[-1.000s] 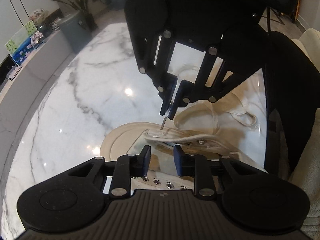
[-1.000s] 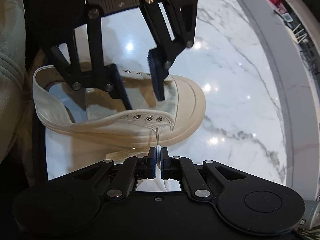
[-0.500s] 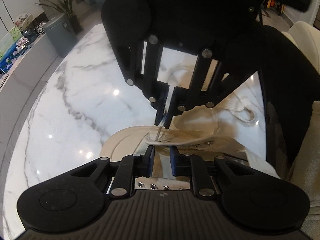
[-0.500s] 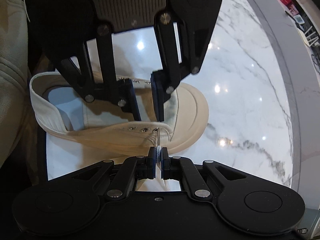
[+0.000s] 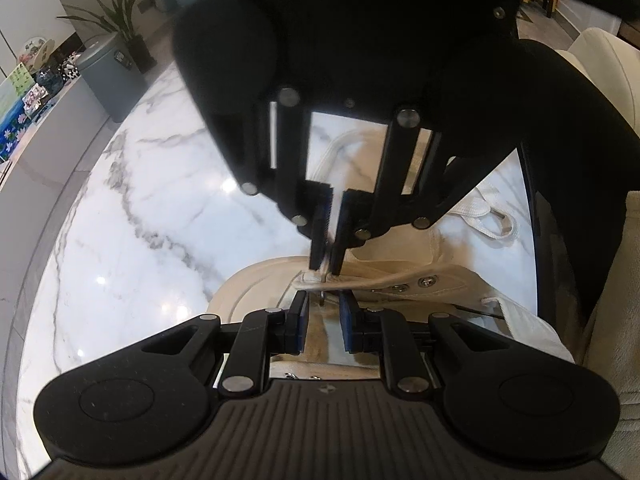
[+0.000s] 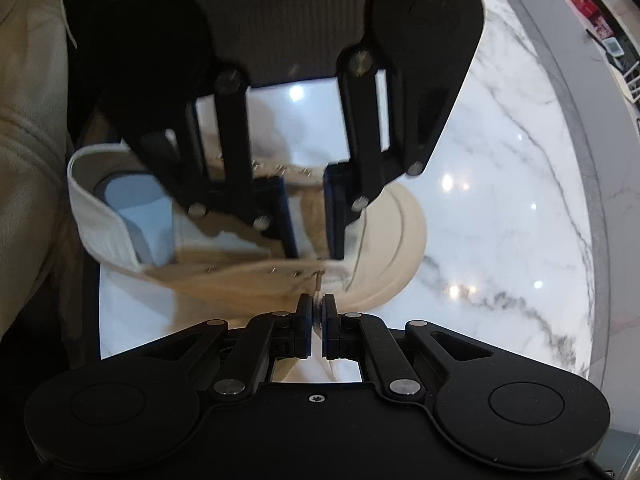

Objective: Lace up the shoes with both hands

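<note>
On the white marble table [image 5: 152, 216] lies the cream canvas high-top shoe [image 6: 248, 280], toe outward. Both tongs have closed in over its front eyelets: the left gripper [image 5: 323, 322] has narrowed, empty; the right gripper [image 6: 318, 312] stays clamped on the white lace's metal tip [image 6: 318, 280], now reaching the eyelet, so threading looks imminent.

- Right gripper [image 5: 326, 248] blurs in the left view and hides part of the shoe [image 5: 400, 276].
- Left gripper [image 6: 310, 220] blurs in the right view.
- Whether the lace tip [image 6: 318, 280] sits inside an eyelet cannot be told.
</note>
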A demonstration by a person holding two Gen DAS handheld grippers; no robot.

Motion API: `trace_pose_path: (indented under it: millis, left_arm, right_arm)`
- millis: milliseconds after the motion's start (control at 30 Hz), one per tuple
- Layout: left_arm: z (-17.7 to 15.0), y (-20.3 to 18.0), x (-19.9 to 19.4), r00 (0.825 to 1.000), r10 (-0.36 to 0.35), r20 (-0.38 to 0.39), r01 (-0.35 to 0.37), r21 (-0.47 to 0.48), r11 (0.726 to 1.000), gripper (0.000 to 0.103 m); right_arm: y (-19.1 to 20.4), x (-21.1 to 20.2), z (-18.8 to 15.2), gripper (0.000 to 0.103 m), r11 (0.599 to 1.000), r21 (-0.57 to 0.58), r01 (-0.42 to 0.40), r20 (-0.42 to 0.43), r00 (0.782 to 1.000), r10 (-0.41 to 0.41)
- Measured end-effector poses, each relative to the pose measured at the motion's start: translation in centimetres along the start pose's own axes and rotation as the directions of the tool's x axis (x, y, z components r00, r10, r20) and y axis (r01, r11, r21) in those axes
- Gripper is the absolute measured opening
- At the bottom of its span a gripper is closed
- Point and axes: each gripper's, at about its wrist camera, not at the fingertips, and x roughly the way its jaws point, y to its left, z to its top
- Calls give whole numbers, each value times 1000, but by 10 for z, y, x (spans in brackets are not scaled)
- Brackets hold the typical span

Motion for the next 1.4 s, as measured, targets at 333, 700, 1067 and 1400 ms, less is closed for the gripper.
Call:
trace_pose_path:
  millis: [333, 700, 1067, 1400]
  left_arm:
    - [1, -3, 7, 1000, 24, -15, -24, 27, 999, 5]
    - [1, -7, -1, 998, 61, -26, -61, 12, 998, 2]
    - [-2, -14, -26, 991, 129, -36, -128, 39, 991, 2]
    - [-3, -19, -31, 987, 157, -41, -156, 21, 987, 2]
  right_arm:
    - [3, -1, 2, 3, 1000, -7, -16, 20, 1000, 16]
    - [10, -15, -1, 4, 1000, 19, 10, 52, 999, -11]
    - [18, -37, 11, 9, 999, 22, 31, 113, 993, -33]
    - [30, -27, 30, 8, 999, -8, 48, 150, 988, -46]
